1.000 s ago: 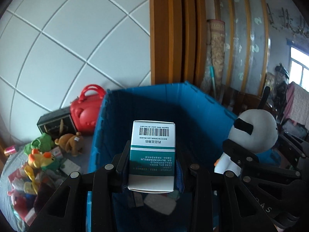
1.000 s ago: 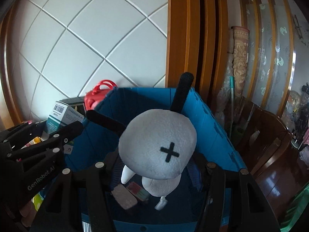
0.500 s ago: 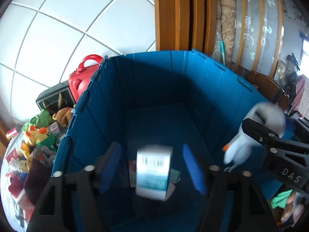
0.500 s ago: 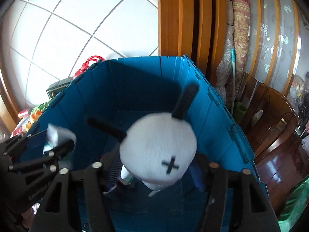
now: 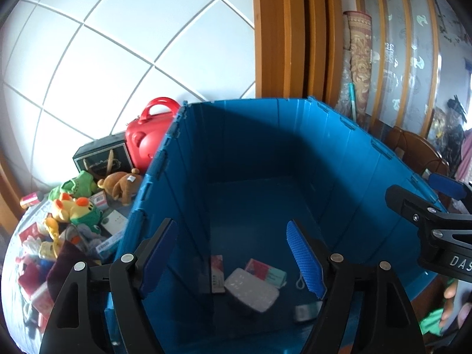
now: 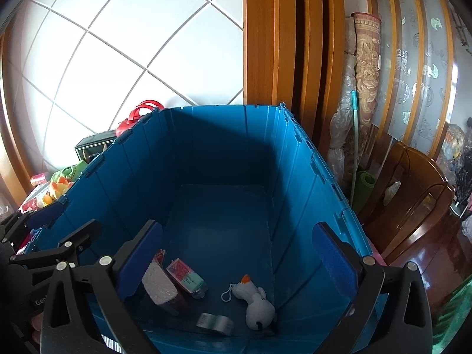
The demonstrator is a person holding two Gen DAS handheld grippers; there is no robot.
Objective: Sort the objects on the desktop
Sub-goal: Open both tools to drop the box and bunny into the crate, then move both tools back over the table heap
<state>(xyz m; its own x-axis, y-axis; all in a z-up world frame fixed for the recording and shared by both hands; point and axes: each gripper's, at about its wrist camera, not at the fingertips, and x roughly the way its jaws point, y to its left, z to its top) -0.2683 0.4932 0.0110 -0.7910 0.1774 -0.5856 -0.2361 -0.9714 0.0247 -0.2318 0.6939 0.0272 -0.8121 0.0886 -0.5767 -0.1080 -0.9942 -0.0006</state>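
Observation:
A deep blue crate [image 5: 165, 177] [image 6: 301, 159] fills both views. My left gripper [image 5: 233, 256] hangs over its near end, jaws opening, nothing between the blue pads. My right gripper [image 6: 237, 261] stands wide and is still opening, also with nothing in it. On the crate floor lie the white plush toy [image 6: 256, 298] with its orange beak, the teal-and-white box [image 6: 215, 323] [image 5: 306, 312], a white pack [image 5: 250, 293] [image 6: 159, 287] and a pink-and-teal box [image 5: 265, 273] [image 6: 185, 277]. Each gripper shows at the edge of the other's view.
Left of the crate, a heap of plush toys and small boxes [image 5: 73, 209] covers the table, with a red case [image 5: 150, 138] and a black box [image 5: 103, 159] behind it. A wooden door frame [image 6: 265, 44] and a wooden chair [image 6: 413, 194] stand to the right.
My left gripper let go of the teal-and-white box, which fell into the crate. My right gripper let go of the white plush, which now lies on the crate floor. Both grippers sank lower.

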